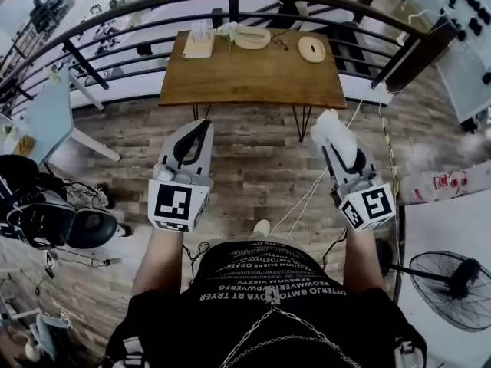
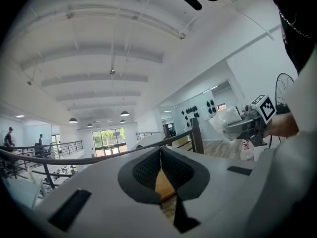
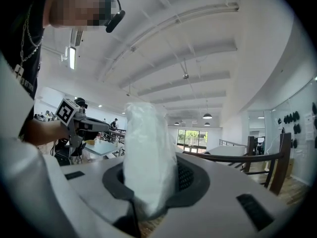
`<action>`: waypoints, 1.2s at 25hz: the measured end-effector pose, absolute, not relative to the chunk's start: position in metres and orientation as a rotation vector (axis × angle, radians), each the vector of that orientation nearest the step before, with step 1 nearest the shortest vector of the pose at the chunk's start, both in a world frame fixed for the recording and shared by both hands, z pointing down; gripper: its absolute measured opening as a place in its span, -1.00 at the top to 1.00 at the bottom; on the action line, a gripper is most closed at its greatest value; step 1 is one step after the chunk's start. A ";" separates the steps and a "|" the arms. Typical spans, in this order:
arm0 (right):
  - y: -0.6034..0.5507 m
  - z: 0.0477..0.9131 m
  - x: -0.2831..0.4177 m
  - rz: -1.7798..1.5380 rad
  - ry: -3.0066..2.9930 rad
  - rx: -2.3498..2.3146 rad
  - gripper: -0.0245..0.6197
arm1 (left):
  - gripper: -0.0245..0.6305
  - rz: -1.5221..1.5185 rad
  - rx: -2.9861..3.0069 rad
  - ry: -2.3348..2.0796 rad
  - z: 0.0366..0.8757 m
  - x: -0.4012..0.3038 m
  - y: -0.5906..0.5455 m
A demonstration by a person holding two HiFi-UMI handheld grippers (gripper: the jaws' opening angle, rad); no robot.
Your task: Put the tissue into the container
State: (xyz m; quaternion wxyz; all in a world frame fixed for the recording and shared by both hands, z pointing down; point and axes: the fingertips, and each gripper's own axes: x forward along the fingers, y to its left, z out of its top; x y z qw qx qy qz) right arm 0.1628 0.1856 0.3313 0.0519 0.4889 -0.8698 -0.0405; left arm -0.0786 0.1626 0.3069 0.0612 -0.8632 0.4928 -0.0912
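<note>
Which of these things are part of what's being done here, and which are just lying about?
In the job: tissue, clamped in the jaws of the right gripper; pale container on the wooden table.
Lying about: floor fan; plastic bottle; pale side table.

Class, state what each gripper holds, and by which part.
The right gripper clamps the tissue by its lower end; the left gripper holds nothing.
</note>
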 end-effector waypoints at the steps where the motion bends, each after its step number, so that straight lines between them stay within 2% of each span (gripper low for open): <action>1: 0.180 0.330 0.168 -0.126 -2.654 1.477 0.55 | 0.84 -0.276 -2.609 1.506 0.308 -0.075 0.159; 13: 0.154 0.324 0.206 -0.057 -2.761 1.486 0.55 | 0.84 -0.336 -2.539 1.551 0.299 -0.052 0.144; 30: 0.124 0.352 0.190 -0.064 -2.734 1.434 0.55 | 0.84 -0.345 -2.626 1.510 0.340 -0.037 0.108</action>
